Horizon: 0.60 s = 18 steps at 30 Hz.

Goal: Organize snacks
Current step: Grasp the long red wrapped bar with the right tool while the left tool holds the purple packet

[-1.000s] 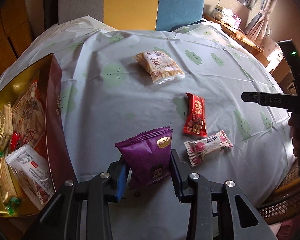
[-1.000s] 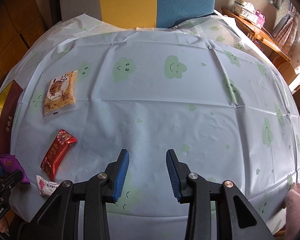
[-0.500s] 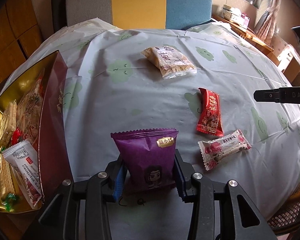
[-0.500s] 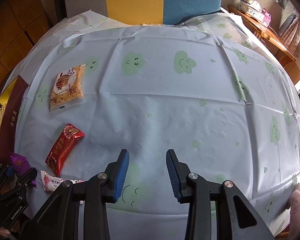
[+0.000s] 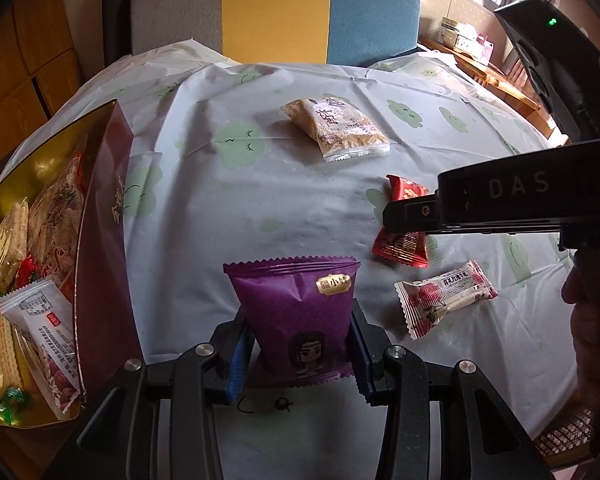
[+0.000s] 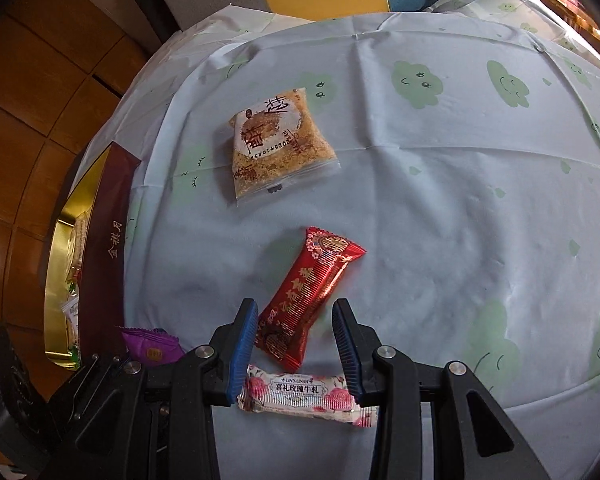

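Note:
My left gripper point(image 5: 298, 350) is shut on a purple snack packet point(image 5: 296, 312) and holds it upright above the table's near edge. My right gripper point(image 6: 294, 344) is open, its jaws either side of the lower end of a red snack packet point(image 6: 308, 300) that lies on the cloth. A white and pink candy bar point(image 6: 300, 396) lies just below the gripper. A tan crumb-filled clear packet point(image 6: 276, 140) lies farther back. The gold-lined box point(image 5: 32, 240) with several snacks in it stands at the left.
The table wears a pale blue cloth with green clouds point(image 6: 440, 200). A chair with grey, yellow and blue back point(image 5: 276, 12) stands behind it. A wooden sideboard point(image 5: 484, 68) is at the far right.
My right gripper has swung left and down over the red packet and the candy bar. My left gripper has kept hold of the purple packet and turned it upright.

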{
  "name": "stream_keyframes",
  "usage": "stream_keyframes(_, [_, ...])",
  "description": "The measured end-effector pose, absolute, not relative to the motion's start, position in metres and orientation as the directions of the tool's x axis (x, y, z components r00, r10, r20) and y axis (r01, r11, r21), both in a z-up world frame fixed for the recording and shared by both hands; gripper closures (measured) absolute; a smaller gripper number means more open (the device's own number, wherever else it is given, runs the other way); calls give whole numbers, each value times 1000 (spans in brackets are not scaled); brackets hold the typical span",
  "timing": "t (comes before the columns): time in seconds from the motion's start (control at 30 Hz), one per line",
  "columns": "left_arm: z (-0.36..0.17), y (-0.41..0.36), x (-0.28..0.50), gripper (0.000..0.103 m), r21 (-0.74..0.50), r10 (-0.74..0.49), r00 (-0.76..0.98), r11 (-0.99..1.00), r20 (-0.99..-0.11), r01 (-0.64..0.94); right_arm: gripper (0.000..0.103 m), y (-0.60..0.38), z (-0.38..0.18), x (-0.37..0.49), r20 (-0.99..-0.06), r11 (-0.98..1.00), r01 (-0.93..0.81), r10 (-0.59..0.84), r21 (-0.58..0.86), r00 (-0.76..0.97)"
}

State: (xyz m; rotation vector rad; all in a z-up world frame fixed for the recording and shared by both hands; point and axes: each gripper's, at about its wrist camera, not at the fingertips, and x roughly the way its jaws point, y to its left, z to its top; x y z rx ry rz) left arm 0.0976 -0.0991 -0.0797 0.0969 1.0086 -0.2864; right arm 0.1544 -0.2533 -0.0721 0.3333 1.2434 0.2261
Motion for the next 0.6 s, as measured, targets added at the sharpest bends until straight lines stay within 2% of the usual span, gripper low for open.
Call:
stream_keyframes(0.13, [-80, -98, 97, 59, -59, -198, 499, 958, -843, 280, 78, -244, -71, 161, -892, 953, -21, 291, 302, 346])
stream_keyframes(0.2, [-80, -98, 97, 59, -61, -199, 500, 958, -843, 279, 89, -246, -63, 164, -903, 972, -68, 234, 224, 360])
stream_keyframes(0.4, [-80, -98, 96, 59, -61, -200, 504, 959, -840, 278, 89, -283, -60, 169, -951, 992, -122, 73, 37, 302])
stream_keyframes(0.47, [-80, -99, 97, 59, -62, -199, 502, 959, -841, 276, 87, -301, -63, 169, -950, 992, -63, 122, 109, 288])
stream_keyframes(0.5, [-80, -99, 97, 59, -61, -199, 502, 959, -841, 276, 80, -306, -62, 169, -943, 987, -41, 161, 156, 292])
stream_keyframes(0.6, [-80, -98, 96, 59, -63, -202, 502, 958, -841, 280, 68, -299, -58, 168, -907, 971, -40, 236, 237, 349])
